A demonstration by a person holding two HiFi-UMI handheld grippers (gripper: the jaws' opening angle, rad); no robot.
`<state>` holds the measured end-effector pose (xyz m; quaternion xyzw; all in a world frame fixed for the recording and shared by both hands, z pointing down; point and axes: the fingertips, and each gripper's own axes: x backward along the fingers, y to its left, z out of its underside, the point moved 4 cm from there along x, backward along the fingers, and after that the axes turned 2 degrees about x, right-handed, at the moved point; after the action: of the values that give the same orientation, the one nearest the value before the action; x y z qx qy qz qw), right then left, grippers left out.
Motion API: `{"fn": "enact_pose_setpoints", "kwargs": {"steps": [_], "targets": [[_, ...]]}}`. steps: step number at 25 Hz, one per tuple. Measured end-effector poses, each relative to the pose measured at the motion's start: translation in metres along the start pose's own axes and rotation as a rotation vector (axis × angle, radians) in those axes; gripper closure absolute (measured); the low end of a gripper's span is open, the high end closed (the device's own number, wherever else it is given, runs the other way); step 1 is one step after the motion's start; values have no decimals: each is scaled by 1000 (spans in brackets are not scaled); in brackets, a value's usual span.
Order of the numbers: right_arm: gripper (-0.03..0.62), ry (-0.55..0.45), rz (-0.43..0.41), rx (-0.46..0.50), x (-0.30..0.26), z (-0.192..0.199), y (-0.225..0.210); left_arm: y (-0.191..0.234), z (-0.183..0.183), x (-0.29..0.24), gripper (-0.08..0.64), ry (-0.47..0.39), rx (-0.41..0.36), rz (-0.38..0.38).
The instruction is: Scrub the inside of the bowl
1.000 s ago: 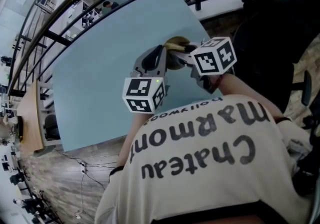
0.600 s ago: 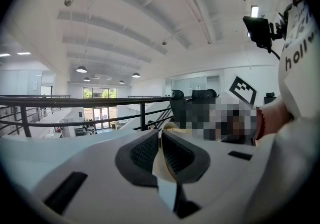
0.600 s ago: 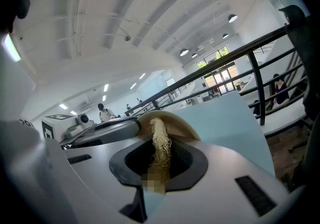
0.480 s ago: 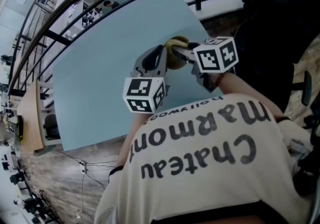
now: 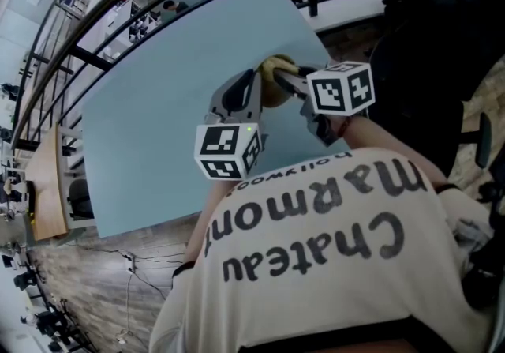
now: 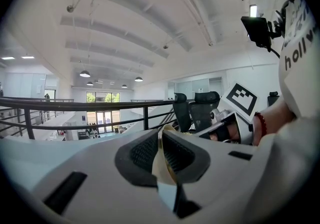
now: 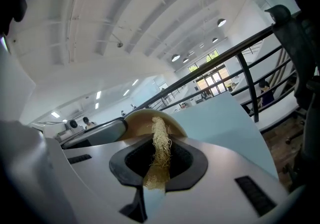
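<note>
We log left gripper (image 6: pixel 161 135) nipped tight on bowl (image 6: pixel 163 170) rim, lower centre, right gripper (image 7: pixel 159 144) clamped on fibrous scrubber (image 7: pixel 161 155), at bowl.

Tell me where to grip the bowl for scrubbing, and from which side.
Its thin rim wall: the bowl is narrow enough there for one jaw inside and one outside. Come from the side away from the scrubber, as the left gripper grips it.
</note>
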<state>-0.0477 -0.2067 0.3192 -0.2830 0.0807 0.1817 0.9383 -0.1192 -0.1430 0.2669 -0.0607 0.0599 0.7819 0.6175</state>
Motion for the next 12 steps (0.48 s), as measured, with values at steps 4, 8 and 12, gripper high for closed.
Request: {"fn": "enact_pose_setpoints", "kwargs": {"steps": [4,8,12], "targets": [[532,10,26,-45,1,5,-8,-1,-3,1,532,-20,-6,-3],[532,10,28,-78,1,8,-13,-3,-6,-1,530,-36,-11,2],[531,13,25,-82,1,9,-11,-2,-9,1,529,-48,1,2]]}}
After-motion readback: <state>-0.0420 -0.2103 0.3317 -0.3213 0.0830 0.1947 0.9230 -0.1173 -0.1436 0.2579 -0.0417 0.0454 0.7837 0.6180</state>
